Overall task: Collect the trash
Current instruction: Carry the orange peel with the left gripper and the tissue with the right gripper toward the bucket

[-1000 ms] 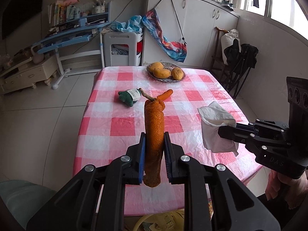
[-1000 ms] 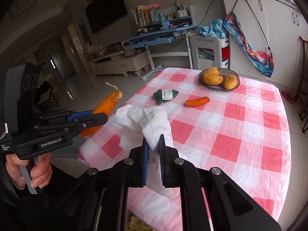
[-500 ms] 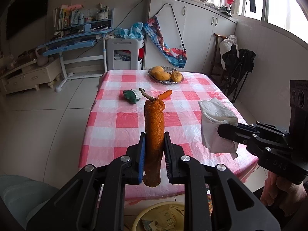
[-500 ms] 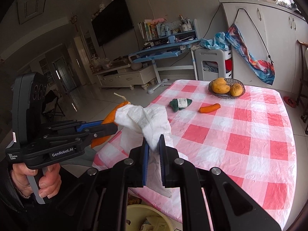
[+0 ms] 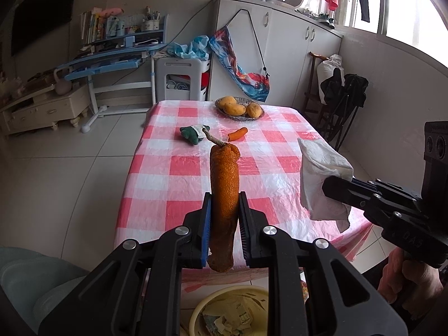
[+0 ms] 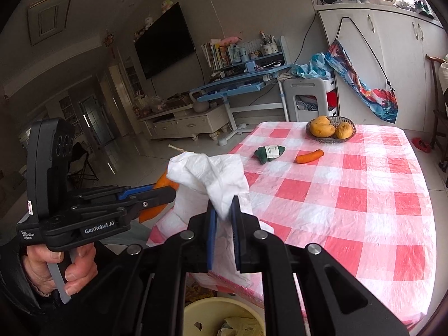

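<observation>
My left gripper (image 5: pixel 224 218) is shut on a long orange peel (image 5: pixel 224 196) with a dry stem, held upright in the air off the table's near edge. My right gripper (image 6: pixel 223 215) is shut on a crumpled white tissue (image 6: pixel 210 173), seen from the left wrist as a tissue (image 5: pixel 322 173) at the right. A yellow trash bin (image 5: pixel 232 308) with paper scraps stands on the floor below both grippers; the right wrist view shows the bin (image 6: pixel 221 319) under the tissue. In that view the left gripper (image 6: pixel 170 193) hangs beside the tissue, its peel (image 6: pixel 165 184) mostly hidden.
The table (image 5: pixel 196 184) has a pink-and-white checked cloth. On it lie a carrot (image 5: pixel 238 133), a green soft toy (image 5: pixel 193 133) and a bowl of mangoes (image 5: pixel 239 107). A blue desk (image 5: pixel 112 61), a white cabinet and a folded black chair (image 5: pixel 344 98) stand around. A hand (image 6: pixel 56 266) grips the left handle.
Both grippers have drawn back from over the table toward its near edge, still holding peel and tissue. The yellow bin has come into view beneath them.
</observation>
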`<move>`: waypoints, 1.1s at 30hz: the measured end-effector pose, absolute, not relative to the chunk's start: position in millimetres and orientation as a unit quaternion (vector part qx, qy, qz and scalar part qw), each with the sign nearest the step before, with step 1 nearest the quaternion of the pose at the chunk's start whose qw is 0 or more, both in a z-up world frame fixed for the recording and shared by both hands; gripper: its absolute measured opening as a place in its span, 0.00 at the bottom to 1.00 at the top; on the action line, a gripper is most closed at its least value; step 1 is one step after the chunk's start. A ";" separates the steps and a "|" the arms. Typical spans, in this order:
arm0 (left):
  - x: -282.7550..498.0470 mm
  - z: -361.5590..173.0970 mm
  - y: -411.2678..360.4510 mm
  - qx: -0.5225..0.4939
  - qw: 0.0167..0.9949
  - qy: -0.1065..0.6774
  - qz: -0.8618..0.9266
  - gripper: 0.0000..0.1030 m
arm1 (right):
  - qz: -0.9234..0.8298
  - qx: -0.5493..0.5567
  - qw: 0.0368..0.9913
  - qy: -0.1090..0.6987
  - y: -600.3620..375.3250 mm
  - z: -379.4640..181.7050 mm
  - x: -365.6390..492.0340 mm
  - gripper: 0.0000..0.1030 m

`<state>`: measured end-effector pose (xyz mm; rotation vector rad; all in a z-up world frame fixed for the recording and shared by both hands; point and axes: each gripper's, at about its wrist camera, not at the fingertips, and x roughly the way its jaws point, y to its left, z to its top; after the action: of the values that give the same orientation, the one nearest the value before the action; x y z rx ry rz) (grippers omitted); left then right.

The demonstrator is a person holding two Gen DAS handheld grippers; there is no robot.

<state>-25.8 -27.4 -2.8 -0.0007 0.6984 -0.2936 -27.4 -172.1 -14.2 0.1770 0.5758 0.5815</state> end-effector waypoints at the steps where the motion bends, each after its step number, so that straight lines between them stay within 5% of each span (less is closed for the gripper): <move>1: -26.4 -3.2 -27.0 0.000 0.929 0.341 -0.144 0.17 | 0.282 0.087 0.914 0.280 -171.9 -14.6 -29.0 0.11; 18: -58.9 -17.9 -18.5 0.002 0.927 0.348 -0.142 0.17 | 0.303 0.074 0.892 0.327 -148.0 -34.7 -62.3 0.14; 29: -71.7 -22.3 -10.5 -0.002 0.924 0.357 -0.140 0.17 | 0.308 0.029 0.841 0.443 -115.2 -80.3 -86.4 0.14; 33: -76.5 -26.7 -10.5 0.000 0.920 0.366 -0.143 0.17 | 0.305 0.007 0.819 0.485 -104.9 -98.9 -91.5 0.39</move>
<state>-76.5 -10.5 -26.7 -0.0010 0.7512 -0.2930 -91.5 -104.9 -98.9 0.0142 1.0329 0.6501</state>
